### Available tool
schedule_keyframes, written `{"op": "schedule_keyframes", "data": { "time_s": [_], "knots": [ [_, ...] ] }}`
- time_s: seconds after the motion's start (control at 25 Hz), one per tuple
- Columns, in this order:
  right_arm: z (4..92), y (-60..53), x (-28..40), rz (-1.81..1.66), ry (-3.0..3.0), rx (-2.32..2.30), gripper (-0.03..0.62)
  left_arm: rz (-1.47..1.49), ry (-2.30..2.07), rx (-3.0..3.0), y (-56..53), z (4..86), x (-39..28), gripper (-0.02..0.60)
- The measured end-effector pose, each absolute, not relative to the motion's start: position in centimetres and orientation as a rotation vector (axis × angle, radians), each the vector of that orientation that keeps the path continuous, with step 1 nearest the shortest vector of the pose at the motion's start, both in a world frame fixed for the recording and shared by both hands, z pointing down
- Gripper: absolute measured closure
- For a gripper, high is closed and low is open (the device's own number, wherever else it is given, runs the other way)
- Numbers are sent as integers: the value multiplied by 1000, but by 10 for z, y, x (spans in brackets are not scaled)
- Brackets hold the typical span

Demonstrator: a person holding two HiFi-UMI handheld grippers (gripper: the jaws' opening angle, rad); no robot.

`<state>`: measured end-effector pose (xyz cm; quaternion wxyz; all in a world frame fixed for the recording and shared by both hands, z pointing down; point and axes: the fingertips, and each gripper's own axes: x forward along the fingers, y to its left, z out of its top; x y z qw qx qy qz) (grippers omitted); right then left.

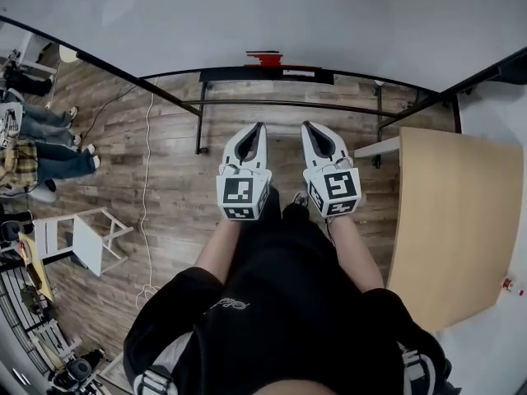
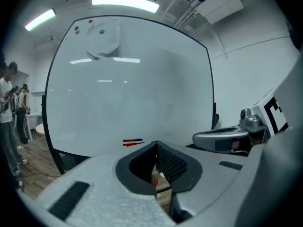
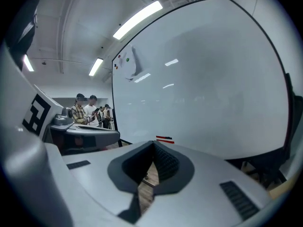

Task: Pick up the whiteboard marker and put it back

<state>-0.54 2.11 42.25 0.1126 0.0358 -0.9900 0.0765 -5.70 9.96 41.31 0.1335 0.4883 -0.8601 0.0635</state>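
**L claw point(image 1: 260, 127) & R claw point(image 1: 306, 125) shut, empty; red marker point(image 1: 265, 58) not in hand**

I hold both claws side by side in front of me, aimed at the whiteboard point(image 1: 247, 15). Each one's jaws meet tip to tip w/ nothing btwn them. The red marker lies along the whiteboard's bottom edge, straight ahead & well apart from both claws. Wood tabletop point(image 1: 453, 220) is at my R; people point(image 1: 49, 138) stand far off L.

Wood-plank floor point(image 1: 173, 179) bears whiteboard stand point(image 1: 200, 130); red marker point(image 1: 265, 57) just above black tray point(image 1: 239, 75); light wooden table point(image 1: 453, 220) at right.
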Motion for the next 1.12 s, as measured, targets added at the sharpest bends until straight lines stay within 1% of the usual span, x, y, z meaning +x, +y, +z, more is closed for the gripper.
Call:
{"op": "schedule_keyframes", "data": {
  "time_s": [0.24,0.52,0.92,1.12],
  "knots": [
    [394,30,-2,153,-2957,121,594,159,-2540,1452,108,391,-51,577],
    [360,37,-16,106,-3004,230,594,160,-2577,1540,124,354,-69,577],
    [336,56,-30,-31,-3037,298,594,52,-2586,1596,137,336,-88,577],
    [330,70,-42,-26,-3047,268,594,49,-2587,1572,147,338,-95,577]
  ]
}}
